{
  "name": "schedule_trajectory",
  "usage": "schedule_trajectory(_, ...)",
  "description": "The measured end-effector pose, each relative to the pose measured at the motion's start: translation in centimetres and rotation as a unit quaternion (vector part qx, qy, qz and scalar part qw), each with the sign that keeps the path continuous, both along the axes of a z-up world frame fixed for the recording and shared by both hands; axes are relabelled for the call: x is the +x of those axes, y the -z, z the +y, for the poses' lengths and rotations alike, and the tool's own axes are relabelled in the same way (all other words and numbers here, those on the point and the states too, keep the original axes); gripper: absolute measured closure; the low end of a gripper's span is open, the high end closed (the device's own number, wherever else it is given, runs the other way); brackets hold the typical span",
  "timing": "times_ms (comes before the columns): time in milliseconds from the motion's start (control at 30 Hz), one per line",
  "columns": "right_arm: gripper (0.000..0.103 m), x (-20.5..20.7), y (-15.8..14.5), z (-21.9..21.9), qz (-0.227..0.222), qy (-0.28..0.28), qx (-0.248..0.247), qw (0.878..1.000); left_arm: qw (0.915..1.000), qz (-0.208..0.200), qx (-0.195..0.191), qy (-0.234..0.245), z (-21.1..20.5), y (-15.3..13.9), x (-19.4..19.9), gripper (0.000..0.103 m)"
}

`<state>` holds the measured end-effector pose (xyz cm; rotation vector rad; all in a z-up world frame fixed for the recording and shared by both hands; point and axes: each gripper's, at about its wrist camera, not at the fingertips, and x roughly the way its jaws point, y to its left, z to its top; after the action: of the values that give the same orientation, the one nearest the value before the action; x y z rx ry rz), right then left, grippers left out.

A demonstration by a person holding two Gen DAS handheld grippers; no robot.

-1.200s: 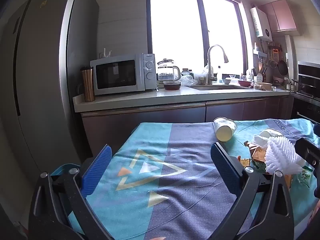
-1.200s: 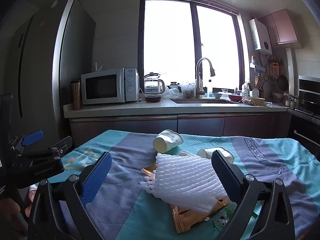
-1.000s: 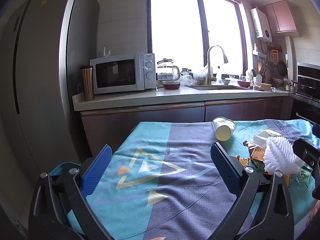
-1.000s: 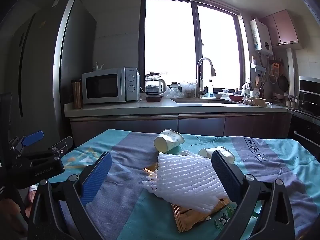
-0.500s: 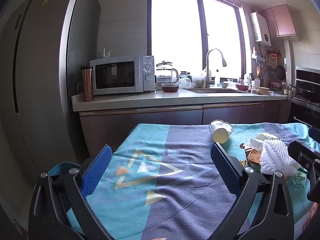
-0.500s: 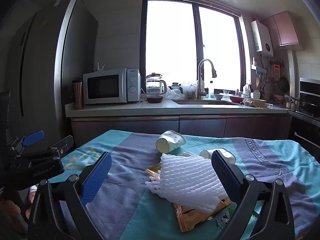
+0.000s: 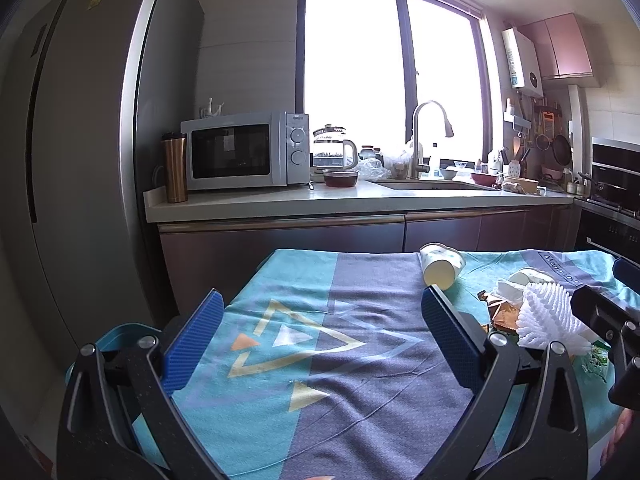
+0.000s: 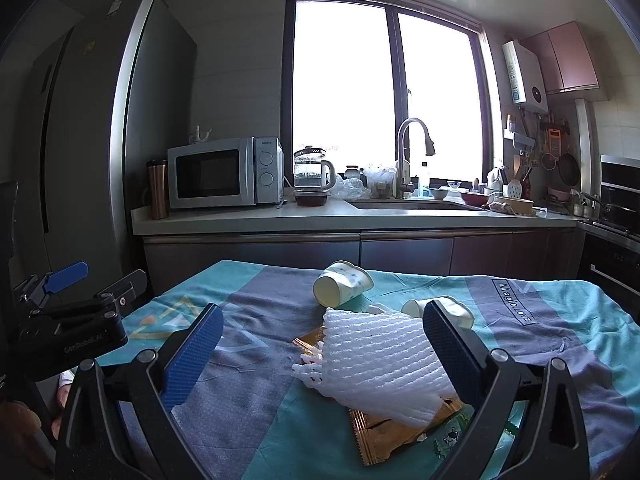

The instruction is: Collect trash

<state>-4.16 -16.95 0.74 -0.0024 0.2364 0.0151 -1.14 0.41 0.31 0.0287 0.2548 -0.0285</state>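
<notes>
Right wrist: foam net [image 8: 376, 364] (unheld)

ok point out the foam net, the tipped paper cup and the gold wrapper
foam net [image 8: 380, 356], right wrist view, middle of the white mesh
paper cup [image 8: 344, 284], right wrist view, its side wall
gold wrapper [image 8: 384, 432], right wrist view, bare front part

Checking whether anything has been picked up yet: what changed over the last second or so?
Little. Both cameras drifted slightly; nothing was gripped or released. The right gripper stays open behind the white foam net, the left gripper open over bare tablecloth. The tipped paper cup and gold wrapper lie unmoved.
</notes>
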Motion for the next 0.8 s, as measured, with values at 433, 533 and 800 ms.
schedule_trajectory(433,0.007,0.22,0.04,-0.15,0.0,-0.003,0.002,1.0,1.0,-0.002,-0.003,0.002,-0.14,-0.06,-0.18,0.006)
schedule_trajectory(533,0.006,0.24,0.06,-0.13,0.001,-0.003,0.002,1.0,1.0,-0.001,-0.003,0.003,-0.2,-0.04,-0.13,0.006)
schedule_trajectory(800,0.007,0.51,0.18,0.04,0.002,-0.006,0.002,1.0,1.0,-0.001,-0.004,0.003,-0.26,0.0,-0.09,0.006)
